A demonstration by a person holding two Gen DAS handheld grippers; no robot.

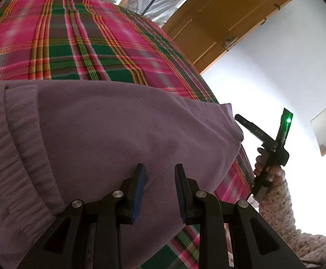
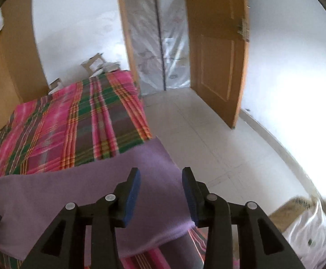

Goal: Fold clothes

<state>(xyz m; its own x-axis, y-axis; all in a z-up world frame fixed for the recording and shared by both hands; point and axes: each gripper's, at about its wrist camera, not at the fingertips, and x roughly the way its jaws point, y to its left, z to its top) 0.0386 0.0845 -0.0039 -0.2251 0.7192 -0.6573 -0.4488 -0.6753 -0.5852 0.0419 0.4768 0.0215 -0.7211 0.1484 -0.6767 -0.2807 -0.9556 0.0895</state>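
A soft, matt purple garment [image 1: 109, 134] of fleecy knit cloth, ribbed at its gathered band in the lower left of the left wrist view, is seen spread over a woven plaid blanket [image 1: 77, 44] in pink, green and orange. The left gripper [image 1: 159, 192] and right gripper [image 2: 160, 197] are shown in matt black plastic, with dull metal rivets and ridged blue rubbery pads. A varnished wooden door [image 2: 216, 51], smooth and faintly glossy, is pictured at upper right, beside translucent, crinkled plastic sheeting [image 2: 160, 42]. Pale, smooth floor tiles [image 2: 207, 139] are visible. A printed cloth sleeve [image 1: 279, 208] is seen at right.
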